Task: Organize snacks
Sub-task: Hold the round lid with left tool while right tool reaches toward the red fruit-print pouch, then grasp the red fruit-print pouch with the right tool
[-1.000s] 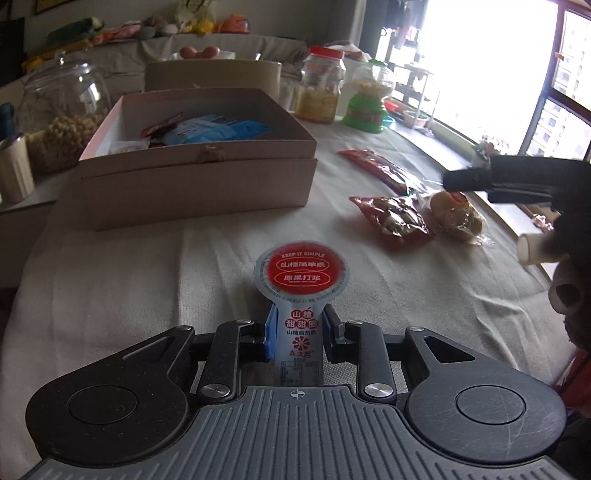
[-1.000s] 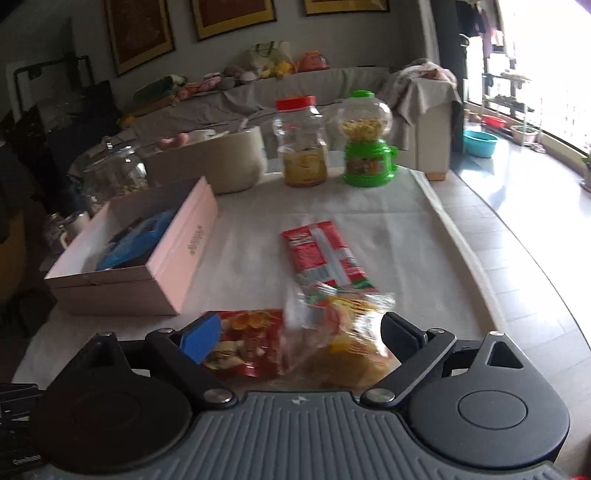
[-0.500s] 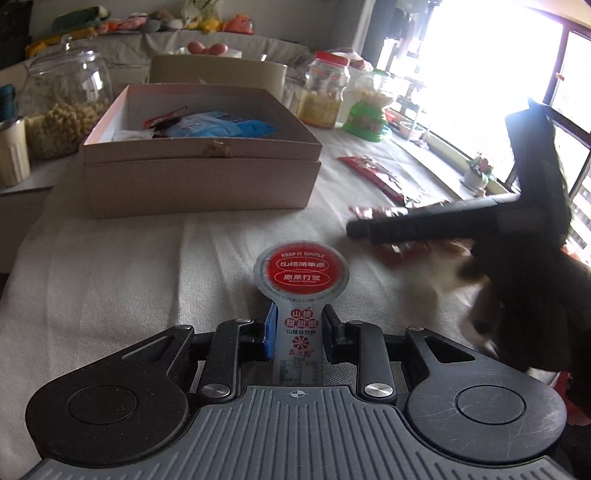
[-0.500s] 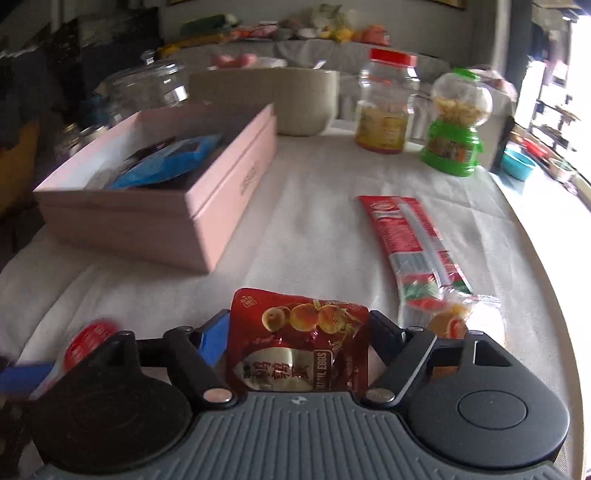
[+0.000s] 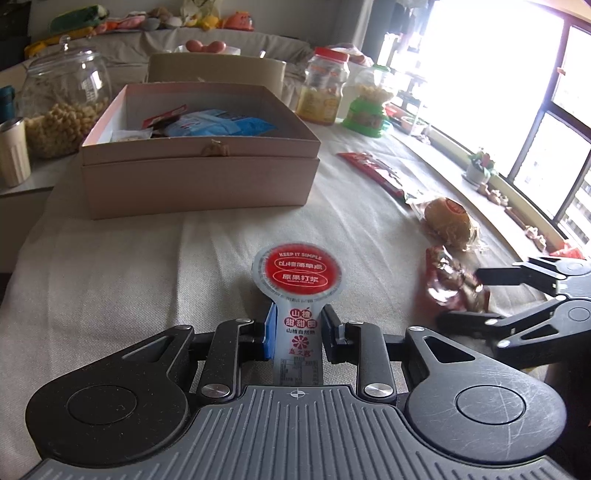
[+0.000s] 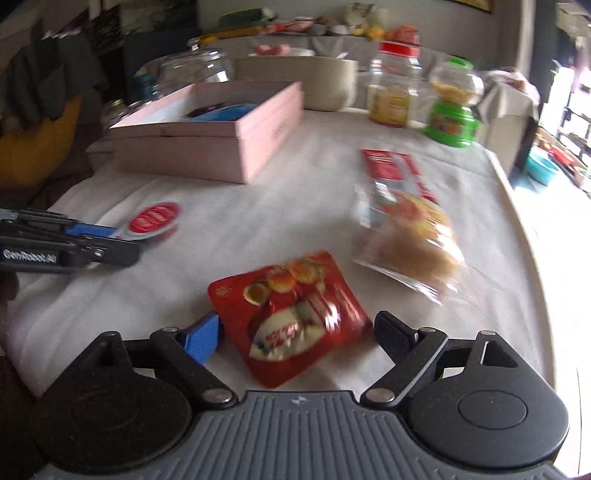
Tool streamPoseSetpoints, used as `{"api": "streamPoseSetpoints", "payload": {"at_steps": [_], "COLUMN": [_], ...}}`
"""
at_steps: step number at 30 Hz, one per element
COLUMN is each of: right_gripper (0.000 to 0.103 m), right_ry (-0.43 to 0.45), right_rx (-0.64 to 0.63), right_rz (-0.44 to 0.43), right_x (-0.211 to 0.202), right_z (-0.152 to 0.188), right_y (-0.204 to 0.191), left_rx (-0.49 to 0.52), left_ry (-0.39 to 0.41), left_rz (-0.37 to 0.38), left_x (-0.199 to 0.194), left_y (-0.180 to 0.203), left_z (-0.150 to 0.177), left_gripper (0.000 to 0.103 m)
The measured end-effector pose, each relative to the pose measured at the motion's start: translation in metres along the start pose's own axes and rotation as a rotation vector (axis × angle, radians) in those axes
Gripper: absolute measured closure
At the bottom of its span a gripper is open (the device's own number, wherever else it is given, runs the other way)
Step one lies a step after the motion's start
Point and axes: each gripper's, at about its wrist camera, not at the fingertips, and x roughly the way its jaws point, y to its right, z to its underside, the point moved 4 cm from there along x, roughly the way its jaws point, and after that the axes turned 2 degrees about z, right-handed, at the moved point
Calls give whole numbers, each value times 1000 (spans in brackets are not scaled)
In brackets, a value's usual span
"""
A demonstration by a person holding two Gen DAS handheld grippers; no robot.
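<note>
- Over the near edge of the cloth-covered table (image 5: 110,280), left gripper (image 5: 297,332) level, jaws clenched on a hawthorn snack pack (image 5: 298,291) (round red lid, white stem).
- Right gripper (image 6: 295,334) spread wide around a red egg pouch (image 6: 291,314), lying flat, blurred.
- Pouch sat deeper between those fingers 0.5 s ago.
- Pink box (image 5: 199,162) far left.

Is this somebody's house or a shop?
Most likely a home living room. A sofa piled with plush toys stands behind the cloth-covered table, and a glass jar of snacks sits beside the pink box.
</note>
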Motion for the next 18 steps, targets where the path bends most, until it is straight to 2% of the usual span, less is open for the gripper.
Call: {"api": "streamPoseSetpoints", "payload": {"at_steps": [3,8,10,12,14,16,18], "right_gripper": [7,7,7,7,7,7,7], "right_ry": [29,67,57,40,9,-19,-20], "right_rx": [42,70,108,205,307,327,312], "right_rz": [40,50,44,10,17,52,48], "right_x": [-5,-8,-9,-11,-8,-2,4], "right_z": [10,17,14,7,0,-7,-11], "right_y": [16,18,18,22,25,22,17], "left_rx": [-3,6,-13,-32,-39,-26,-7], "left_ry": [-18,-51,-53,-53,-50,-45,-37], "left_rz": [7,4,12,16,9,-11,-28], "left_x": [0,2,4,5,5,5,5], "left_y": [0,1,0,0,1,5,8], "left_z": [-2,-6,-8,-9,-8,-7,-6], "left_gripper": [74,74,74,74,74,74,74]}}
